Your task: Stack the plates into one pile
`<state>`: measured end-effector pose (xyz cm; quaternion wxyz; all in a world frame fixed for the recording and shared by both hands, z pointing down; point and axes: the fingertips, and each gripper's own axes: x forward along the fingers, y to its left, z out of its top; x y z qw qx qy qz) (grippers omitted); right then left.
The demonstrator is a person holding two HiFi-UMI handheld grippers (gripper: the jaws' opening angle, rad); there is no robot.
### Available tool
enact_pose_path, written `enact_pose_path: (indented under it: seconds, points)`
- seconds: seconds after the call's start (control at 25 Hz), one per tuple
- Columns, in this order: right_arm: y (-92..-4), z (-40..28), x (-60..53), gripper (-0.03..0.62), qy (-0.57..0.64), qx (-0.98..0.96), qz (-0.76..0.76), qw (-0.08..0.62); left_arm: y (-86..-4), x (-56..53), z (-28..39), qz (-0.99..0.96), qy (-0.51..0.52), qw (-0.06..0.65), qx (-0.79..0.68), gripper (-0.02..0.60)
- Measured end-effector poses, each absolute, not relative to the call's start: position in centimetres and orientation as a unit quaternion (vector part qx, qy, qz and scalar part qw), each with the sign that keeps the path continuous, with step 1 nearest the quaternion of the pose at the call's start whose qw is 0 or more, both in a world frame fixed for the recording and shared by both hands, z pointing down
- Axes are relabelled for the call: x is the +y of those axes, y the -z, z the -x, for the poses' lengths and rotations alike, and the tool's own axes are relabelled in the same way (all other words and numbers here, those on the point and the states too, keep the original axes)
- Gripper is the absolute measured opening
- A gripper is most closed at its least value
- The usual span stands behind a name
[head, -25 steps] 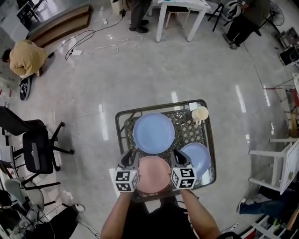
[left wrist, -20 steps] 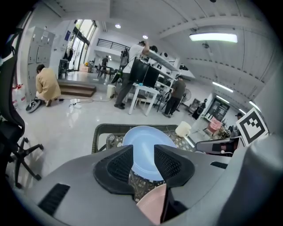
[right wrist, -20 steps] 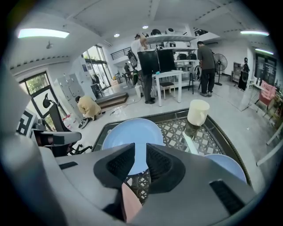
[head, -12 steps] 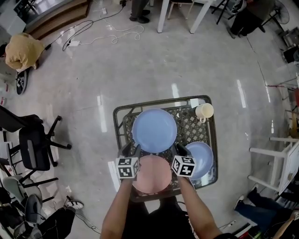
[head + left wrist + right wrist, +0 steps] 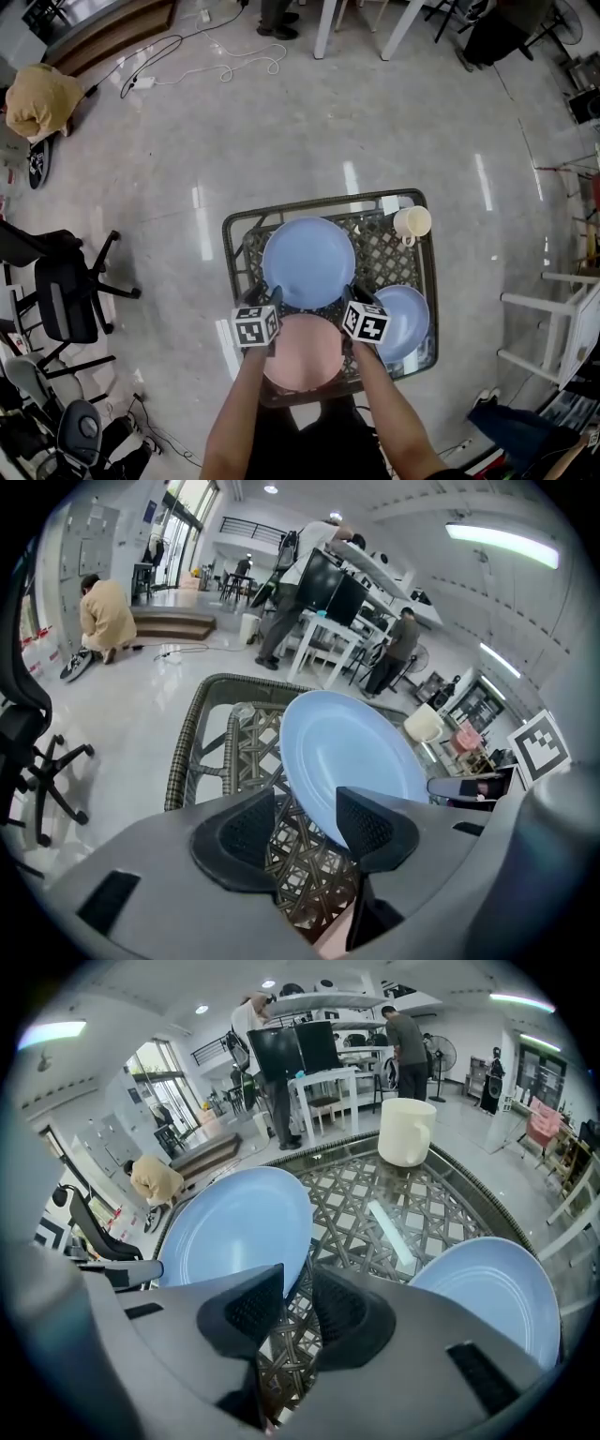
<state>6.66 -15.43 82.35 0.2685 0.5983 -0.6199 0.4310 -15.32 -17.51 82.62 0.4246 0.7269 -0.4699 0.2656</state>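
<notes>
Wicker table (image 5: 380, 262) holds two blue plates (image 5: 308, 262) (image 5: 405, 321), one pink plate (image 5: 302, 352), one cup (image 5: 412, 223)

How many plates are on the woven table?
3: large blue plate centre, smaller blue plate right, pink plate at the near edge; none seems hidden.

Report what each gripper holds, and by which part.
Nothing. The left gripper and right gripper have just been opening their jaws; nothing is pinched between them; the large blue plate's near rim lies just ahead.
</notes>
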Motion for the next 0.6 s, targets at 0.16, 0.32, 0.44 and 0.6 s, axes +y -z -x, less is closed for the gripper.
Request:
enact_pose_path:
  seconds: [0.16, 0.32, 0.44, 0.6]
  points:
    - [-83.2, -6.6, -15.8, 0.078, -0.442, -0.618, -0.596, 0.261, -83.9, -17.6, 15.2, -0.72, -0.277, 0.431, -0.468, 0.204]
    - [-83.6, -6.2, -16.0, 0.073, -0.448, -0.621, -0.588, 0.262, -84.5, -17.5, 15.1, -0.717, -0.282, 0.436, -0.465, 0.199]
    - [-83.7, -6.1, -16.0, 0.063, -0.448, -0.62, -0.587, 0.265, -84.4, -17.6, 14.9, -0.718, -0.274, 0.44, -0.464, 0.174]
    - [-83.7, -6.1, -15.9, 0.057, -0.448, -0.618, -0.59, 0.265, -84.4, -17.6, 14.5, -0.717, -0.27, 0.44, -0.469, 0.116]
